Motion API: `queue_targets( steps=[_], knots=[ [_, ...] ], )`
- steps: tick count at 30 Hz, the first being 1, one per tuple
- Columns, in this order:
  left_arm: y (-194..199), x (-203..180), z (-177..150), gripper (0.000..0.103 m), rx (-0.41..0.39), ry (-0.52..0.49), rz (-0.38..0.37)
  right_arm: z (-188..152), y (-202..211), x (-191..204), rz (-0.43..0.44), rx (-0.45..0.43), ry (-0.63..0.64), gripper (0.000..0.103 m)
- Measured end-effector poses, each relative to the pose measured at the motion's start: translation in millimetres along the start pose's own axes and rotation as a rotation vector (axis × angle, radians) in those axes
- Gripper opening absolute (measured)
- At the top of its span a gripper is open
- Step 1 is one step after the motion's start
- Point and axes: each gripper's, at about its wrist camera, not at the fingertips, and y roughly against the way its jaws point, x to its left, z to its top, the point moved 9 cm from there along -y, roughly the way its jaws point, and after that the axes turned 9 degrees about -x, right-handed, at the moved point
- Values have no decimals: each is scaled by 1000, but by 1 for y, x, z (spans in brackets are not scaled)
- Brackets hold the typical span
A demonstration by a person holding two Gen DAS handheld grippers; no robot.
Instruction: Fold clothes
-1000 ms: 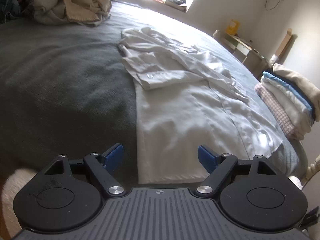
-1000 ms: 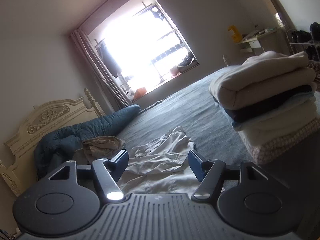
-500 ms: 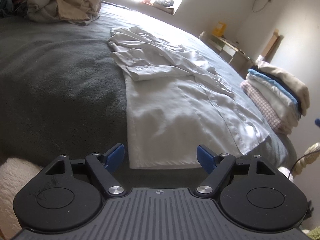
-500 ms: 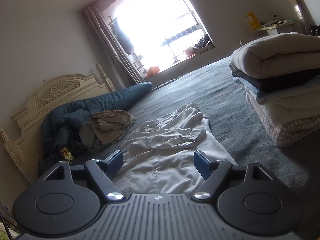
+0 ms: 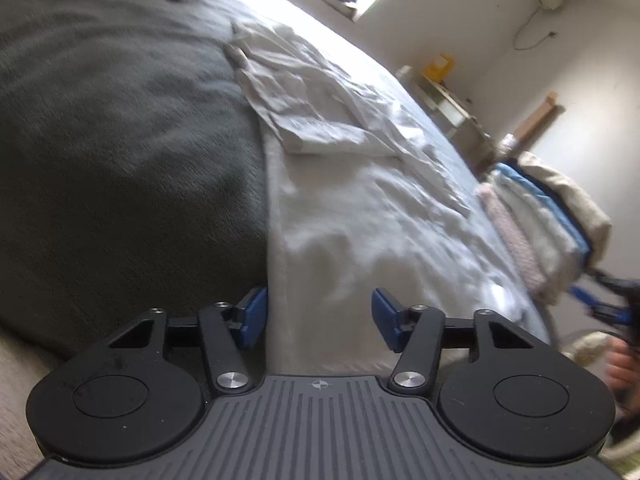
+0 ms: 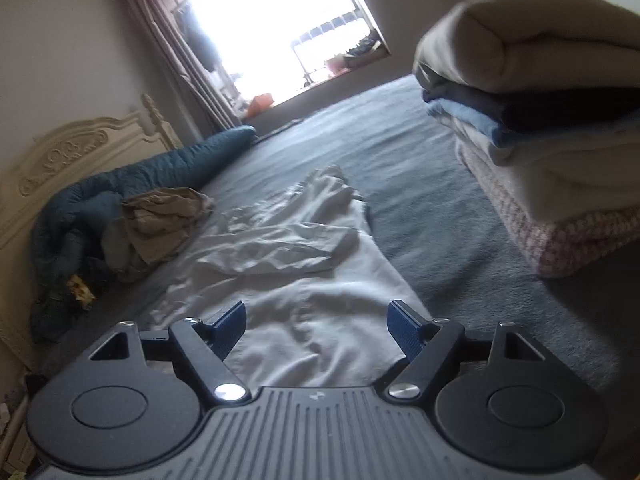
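A white shirt (image 5: 352,184) lies spread flat on the grey bed cover (image 5: 120,152), its sleeves folded across its upper part. My left gripper (image 5: 318,316) is low at the shirt's near left hem corner, with the hem between the blue pads (image 5: 252,314). Its jaws are closing, and the pads do not press the cloth. The same shirt (image 6: 304,276) fills the middle of the right wrist view. My right gripper (image 6: 316,324) hangs open over the hem near the right corner, nothing pinched. At the far right of the left wrist view that right gripper (image 5: 608,300) shows beside a hand.
A stack of folded clothes (image 6: 552,132) sits on the bed, right of the shirt. A crumpled beige garment (image 6: 164,220) and a teal duvet (image 6: 140,176) lie by the cream headboard (image 6: 60,156). A bright window (image 6: 280,28) and a shelf (image 5: 444,96) stand beyond.
Both grippers have dropped toward the shirt's near hem. The left jaws have narrowed around the left corner. The right view swung down from the window onto the shirt.
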Motion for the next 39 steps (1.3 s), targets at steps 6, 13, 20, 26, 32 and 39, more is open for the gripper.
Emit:
queue_targets(
  steps=[6, 13, 20, 26, 32, 39],
  knots=[
    [-4, 1, -12, 52, 34, 69, -48, -8, -64, -68, -83, 102, -124, 73],
    [-6, 0, -14, 52, 51, 144, -131, -28, -72, -90, 0, 185, -319, 72],
    [-8, 4, -15, 52, 43, 202, -167, -72, -41, -72, 120, 203, -539, 71],
    [-7, 4, -13, 52, 38, 201, -173, -94, -41, -52, 196, 210, -632, 71],
    [-6, 9, -15, 52, 15, 245, -183, -112, -57, -17, 231, 243, -614, 72],
    [-4, 15, -15, 48, 0, 283, -188, -125, -67, 14, 264, 265, -591, 70]
  ],
)
